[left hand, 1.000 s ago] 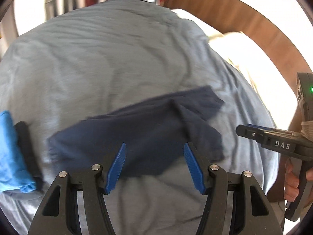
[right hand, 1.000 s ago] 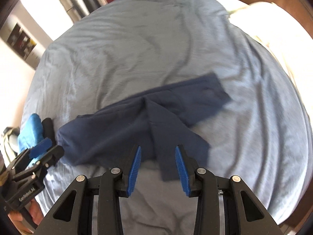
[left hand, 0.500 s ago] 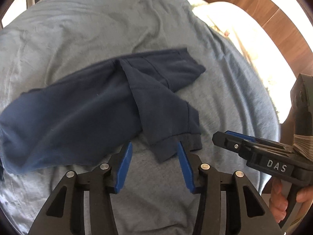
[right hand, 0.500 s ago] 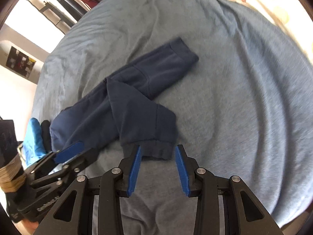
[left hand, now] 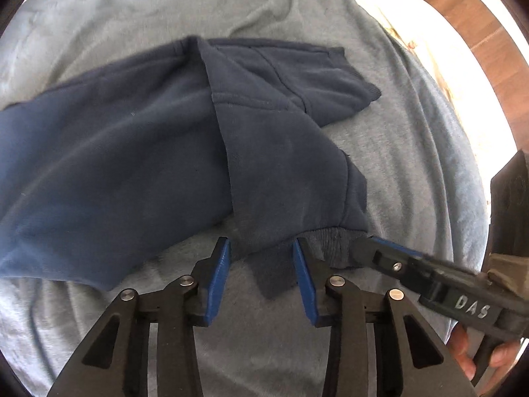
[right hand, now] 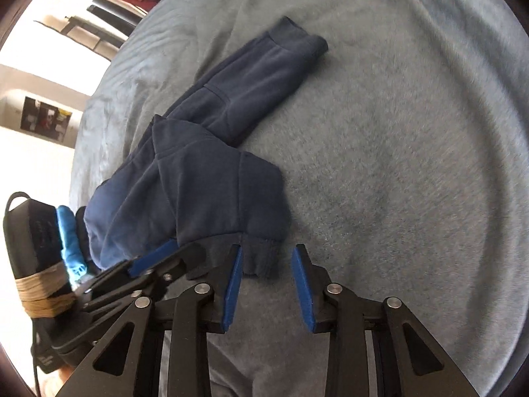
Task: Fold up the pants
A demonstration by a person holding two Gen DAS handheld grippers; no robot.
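On the bed: grey-blue blanket (right hand: 396, 132) under everything.
Pants (left hand: 132, 152): navy, sprawled across the blanket, near cuff (left hand: 334, 244) now at both tools.
Left gripper (left hand: 261, 271): spread, straddling the cuff hem.
Right gripper (right hand: 267, 274): spread at the cuff corner.
Change: both closed in from hovering; pinch seems next.

White raised letters reading "DAS" stand on the black body of the right gripper (left hand: 363, 248), seen at the left wrist view's lower right.

both hand-held grippers lowered to the pants (left hand: 132, 152) cuff, left (left hand: 261, 278) and right (right hand: 267, 281) now straddling its ribbed edge
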